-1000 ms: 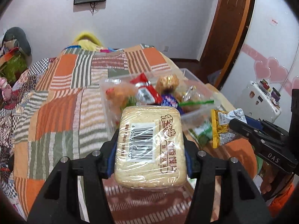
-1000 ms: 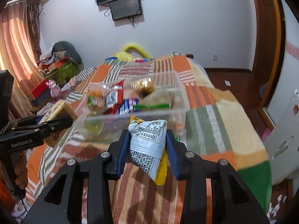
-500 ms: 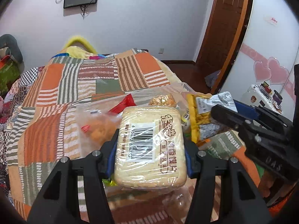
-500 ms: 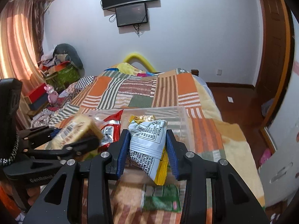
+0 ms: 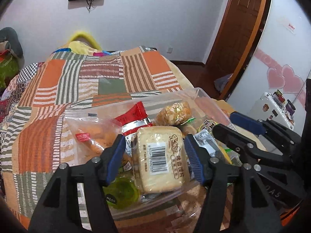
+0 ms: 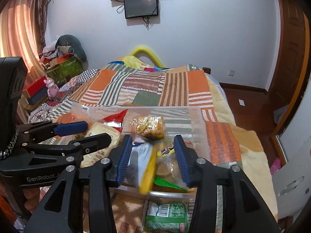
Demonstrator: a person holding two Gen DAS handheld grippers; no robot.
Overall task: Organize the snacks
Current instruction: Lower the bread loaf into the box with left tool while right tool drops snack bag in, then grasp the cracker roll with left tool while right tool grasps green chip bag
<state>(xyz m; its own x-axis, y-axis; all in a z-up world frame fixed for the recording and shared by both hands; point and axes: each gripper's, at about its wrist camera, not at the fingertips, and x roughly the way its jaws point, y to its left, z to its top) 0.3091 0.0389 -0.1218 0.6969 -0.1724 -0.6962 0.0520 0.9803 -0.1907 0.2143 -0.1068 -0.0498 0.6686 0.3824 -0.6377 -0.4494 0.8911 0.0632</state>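
A clear plastic bin (image 5: 202,94) (image 6: 198,120) full of snacks sits on the patchwork bed. My left gripper (image 5: 153,151) is open over it; a tan bread-slice pack (image 5: 161,155) with a barcode lies between the spread fingers, resting in the bin. It also shows in the right wrist view (image 6: 101,136). My right gripper (image 6: 153,157) is open above the bin; the white and yellow snack bag (image 6: 143,165) hangs blurred between the fingers, against the left pad. The right gripper shows in the left wrist view (image 5: 239,128), open.
In the bin lie a red packet (image 5: 136,116), a golden snack pack (image 6: 149,127), an orange snack bag (image 5: 93,136) and a green jelly cup (image 5: 120,192). A green packet (image 6: 167,217) lies on the blanket in front of the bin. A door and white cabinet stand right.
Both grippers have moved down over the bin and opened. The bread pack has dropped into the bin, and the white and yellow bag is slipping out of the right gripper.
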